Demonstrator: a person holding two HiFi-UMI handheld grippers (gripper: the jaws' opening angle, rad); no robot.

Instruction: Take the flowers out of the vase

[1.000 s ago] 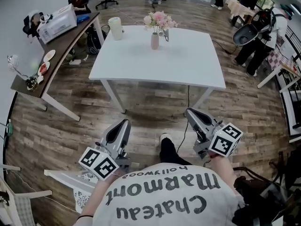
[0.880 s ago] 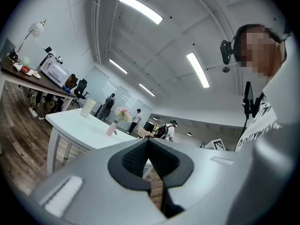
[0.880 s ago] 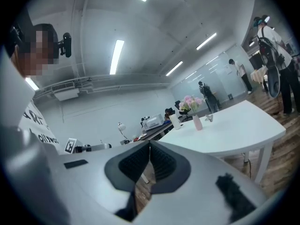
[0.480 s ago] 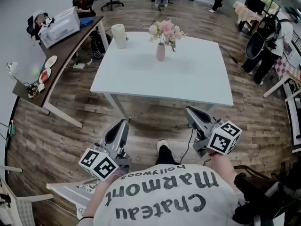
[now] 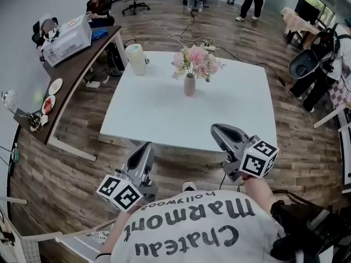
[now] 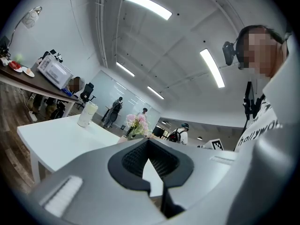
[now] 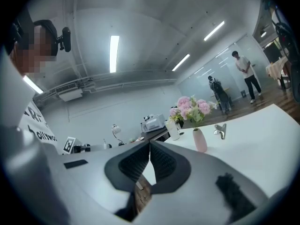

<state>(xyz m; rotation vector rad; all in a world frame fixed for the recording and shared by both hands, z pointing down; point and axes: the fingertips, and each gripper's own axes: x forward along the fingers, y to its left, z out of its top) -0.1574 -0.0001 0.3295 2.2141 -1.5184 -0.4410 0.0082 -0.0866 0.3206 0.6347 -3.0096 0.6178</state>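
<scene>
Gripping nothing, left gripper (image 5: 146, 146) and right gripper (image 5: 215, 129) fingers meet.

Moved forward: left gripper (image 5: 147, 146), right gripper (image 5: 215, 129) reach table (image 5: 148, 111) edge (vase (image 5: 189, 85), flowers (image 5: 196, 61) nearer).

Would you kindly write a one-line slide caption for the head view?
Person facing a white table with pink flowers in a vase; left gripper and right gripper shut and empty.

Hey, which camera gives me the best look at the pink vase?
The right gripper view: the vase stands side-on, unobstructed from neck to base. The head view shows it whole but smaller, from steeply above. In the left gripper view the left tool hides nearly all of it; only the flowers show.
</scene>
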